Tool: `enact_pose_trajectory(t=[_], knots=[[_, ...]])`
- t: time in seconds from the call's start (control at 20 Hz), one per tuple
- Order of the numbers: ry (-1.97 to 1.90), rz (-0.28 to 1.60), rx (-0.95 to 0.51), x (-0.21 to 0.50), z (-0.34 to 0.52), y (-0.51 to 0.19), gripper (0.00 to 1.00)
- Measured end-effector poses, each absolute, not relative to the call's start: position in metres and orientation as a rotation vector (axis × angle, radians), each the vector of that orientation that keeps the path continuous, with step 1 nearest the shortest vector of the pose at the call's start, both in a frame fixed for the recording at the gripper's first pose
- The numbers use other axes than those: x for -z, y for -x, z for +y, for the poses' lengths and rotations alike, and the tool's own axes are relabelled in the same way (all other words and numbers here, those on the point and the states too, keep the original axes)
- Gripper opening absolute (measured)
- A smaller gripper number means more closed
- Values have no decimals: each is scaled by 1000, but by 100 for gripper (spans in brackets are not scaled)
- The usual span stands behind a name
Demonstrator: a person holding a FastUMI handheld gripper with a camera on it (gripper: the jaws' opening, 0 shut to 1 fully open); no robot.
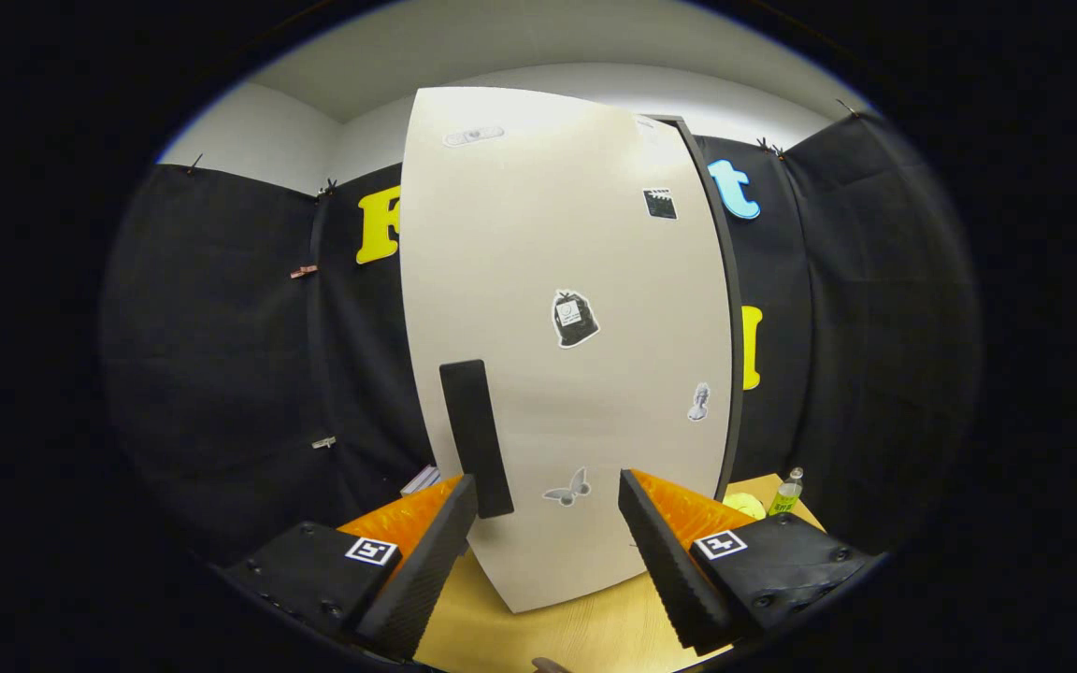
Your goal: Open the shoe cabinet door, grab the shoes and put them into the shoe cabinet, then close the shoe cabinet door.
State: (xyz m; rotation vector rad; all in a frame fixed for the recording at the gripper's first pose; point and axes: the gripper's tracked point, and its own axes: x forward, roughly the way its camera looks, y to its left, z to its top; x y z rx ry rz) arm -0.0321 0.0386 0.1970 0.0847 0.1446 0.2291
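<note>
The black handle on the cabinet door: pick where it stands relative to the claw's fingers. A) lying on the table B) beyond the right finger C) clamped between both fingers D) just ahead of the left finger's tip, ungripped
D: the black handle hangs on the cabinet door by the left fingertip, while the claw stands open, gripping nothing.

Black cloth [221, 355] is hanging around the booth beneath white walls [258, 131], and a light wooden tabletop [585, 636] is lying below.
</note>
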Motion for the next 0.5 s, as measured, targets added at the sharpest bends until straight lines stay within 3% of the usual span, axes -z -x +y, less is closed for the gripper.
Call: enact_pose_trajectory(t=[0.5], knots=[[-48, 125, -200, -204, 36, 33, 99]])
